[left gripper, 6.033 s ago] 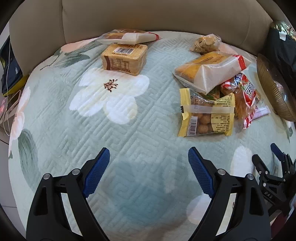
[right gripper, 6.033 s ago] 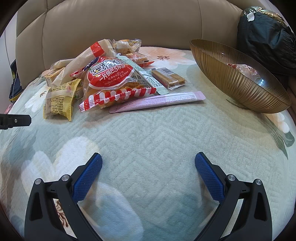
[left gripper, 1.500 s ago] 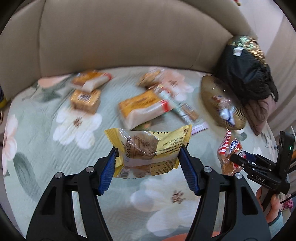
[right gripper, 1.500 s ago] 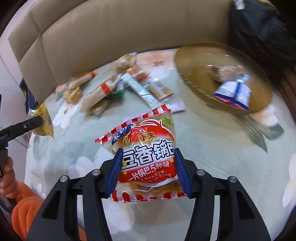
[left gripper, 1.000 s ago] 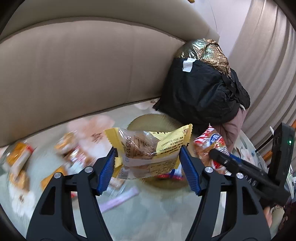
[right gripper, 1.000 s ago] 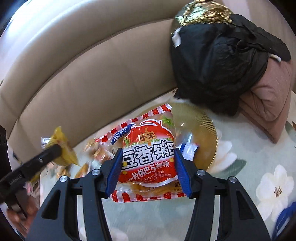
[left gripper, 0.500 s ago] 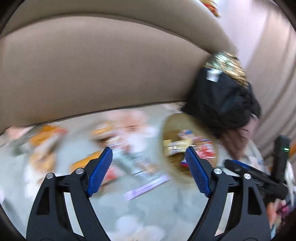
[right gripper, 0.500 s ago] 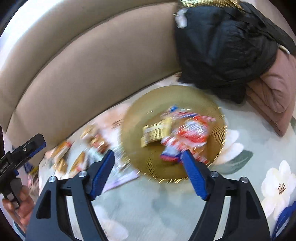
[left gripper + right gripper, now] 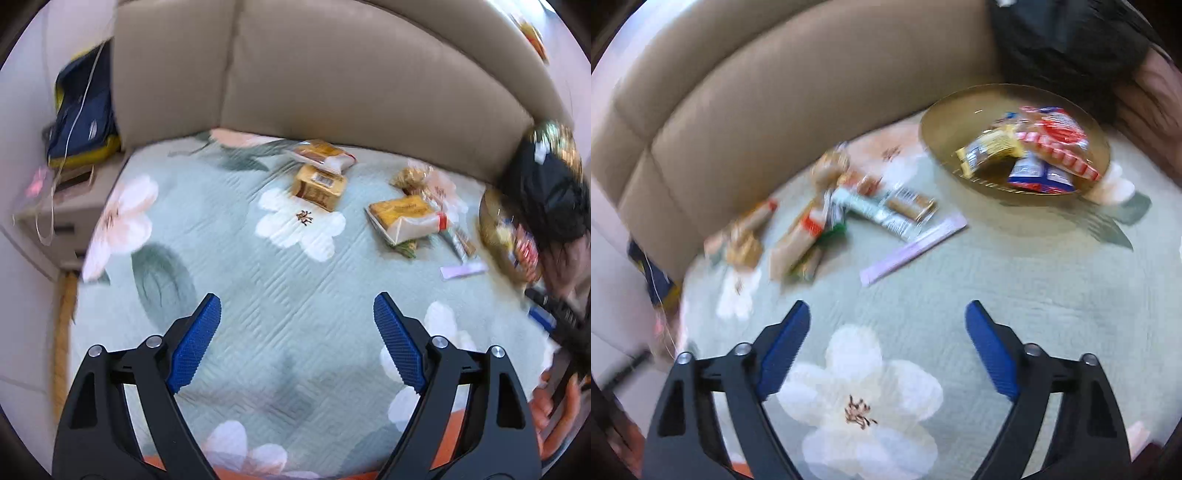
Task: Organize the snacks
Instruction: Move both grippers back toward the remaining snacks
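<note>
Left wrist view shows the left gripper spread wide with nothing between its blue pads, over the floral quilt; ahead of the fingers lie a brown boxed snack and a yellow-and-white packet, with the gold bowl only a blurred sliver far right of the right finger. Right wrist view has the right gripper equally wide and empty, and it alone shows into the bowl, beyond the right finger: a yellow packet, a red-striped bag and a blue packet lie inside. A lilac sachet lies on the quilt just ahead between the fingers, other wrappers blurred beyond the left finger.
</note>
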`<state>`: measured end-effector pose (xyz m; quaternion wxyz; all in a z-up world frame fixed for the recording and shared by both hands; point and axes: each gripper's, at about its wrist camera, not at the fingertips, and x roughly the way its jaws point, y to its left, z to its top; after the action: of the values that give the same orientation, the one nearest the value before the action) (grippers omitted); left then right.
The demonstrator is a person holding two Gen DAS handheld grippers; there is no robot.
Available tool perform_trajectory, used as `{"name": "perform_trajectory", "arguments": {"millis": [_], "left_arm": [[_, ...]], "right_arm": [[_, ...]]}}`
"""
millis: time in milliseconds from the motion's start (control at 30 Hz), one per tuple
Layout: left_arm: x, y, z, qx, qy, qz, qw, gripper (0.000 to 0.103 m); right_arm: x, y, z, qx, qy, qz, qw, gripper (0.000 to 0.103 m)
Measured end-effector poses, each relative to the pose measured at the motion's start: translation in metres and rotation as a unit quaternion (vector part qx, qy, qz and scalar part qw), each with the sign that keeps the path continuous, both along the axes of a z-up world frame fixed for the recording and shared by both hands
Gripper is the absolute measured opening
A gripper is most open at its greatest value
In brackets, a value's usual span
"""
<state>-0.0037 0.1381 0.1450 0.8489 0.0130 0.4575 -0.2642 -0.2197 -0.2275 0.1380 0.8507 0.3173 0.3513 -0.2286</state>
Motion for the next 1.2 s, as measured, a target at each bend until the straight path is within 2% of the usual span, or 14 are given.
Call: {"name": "perform_trajectory", "arguments": {"millis": [67,200,300,467,767,833,900,1067,1200], "left_arm": [[0.000,0.006,0.006,-0.020,-0.013,0.009,0.9997,0.083],[0.000,-0.001,-0.002,-0.006,-0.011,-0.001,0.9999,0.083],[0.000,0.005,0.000,-0.018,-0.021,0.013,0.9995,0.083],[0.006,0.011,-0.008,-0.024,-0.005,0.027,0.9993,0.083],[0.008,0.016,-0.004,-0.046,0.003,0.028,0.9985,0.083],[0.005,0.015,0.002,-0.058,-0.003,0.015,0.9982,0.086],[0.005,0.011,0.007,-0.061,-0.007,0.008,0.9981,0.093],[0.027,-0.015,0.012,-0.067,0.011,-0.016,0.9976,0.093],[0.044,-0.061,0.020,-0.053,-0.006,-0.086,0.9949,0.093]], "right_arm": [[-0.006,0.004,0.000,0.000,0.001,0.002,1.000,0.097],[-0.009,0.009,0.008,-0.020,0.002,0.000,1.000,0.098],[-0.007,0.010,0.010,-0.030,0.007,0.001,1.000,0.098],[0.000,0.011,0.007,-0.035,0.017,0.007,0.999,0.098],[0.005,0.017,0.009,-0.048,0.021,0.021,0.998,0.098],[0.007,0.018,0.009,-0.054,0.029,0.021,0.998,0.098],[0.010,0.022,0.010,-0.065,0.036,0.027,0.997,0.098],[0.029,0.030,0.010,-0.090,0.057,0.068,0.992,0.098],[0.053,0.033,0.006,-0.125,0.074,0.112,0.983,0.098]]}}
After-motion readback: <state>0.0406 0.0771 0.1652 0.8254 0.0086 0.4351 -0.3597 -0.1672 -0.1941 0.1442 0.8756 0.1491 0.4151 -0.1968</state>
